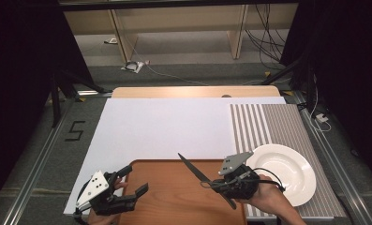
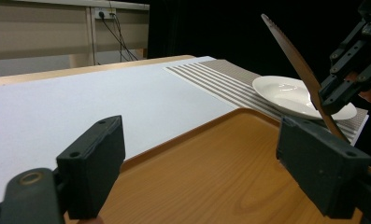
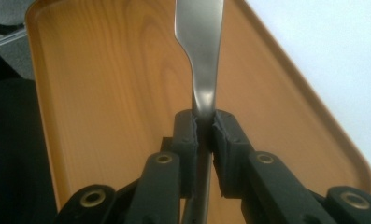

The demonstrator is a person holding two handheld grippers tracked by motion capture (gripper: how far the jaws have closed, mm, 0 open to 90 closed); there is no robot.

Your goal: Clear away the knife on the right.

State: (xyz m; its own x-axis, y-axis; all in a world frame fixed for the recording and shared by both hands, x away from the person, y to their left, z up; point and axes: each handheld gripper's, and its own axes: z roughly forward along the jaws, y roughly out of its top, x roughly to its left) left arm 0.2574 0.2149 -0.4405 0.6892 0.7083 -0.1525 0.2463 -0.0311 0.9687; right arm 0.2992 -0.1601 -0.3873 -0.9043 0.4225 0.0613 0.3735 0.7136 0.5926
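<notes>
Legible markings: one item. Numeral "5" (image 1: 75, 131), black angular strokes like tape, set on the grey floor at the left of the tabletop (image 1: 165, 126), seen in the high view. No other text, label, brand or sign can be read in any view.

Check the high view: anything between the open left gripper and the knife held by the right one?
Nothing lies there. In the high view, only bare wooden tray separates the left gripper from the knife clamped in the right gripper.
</notes>
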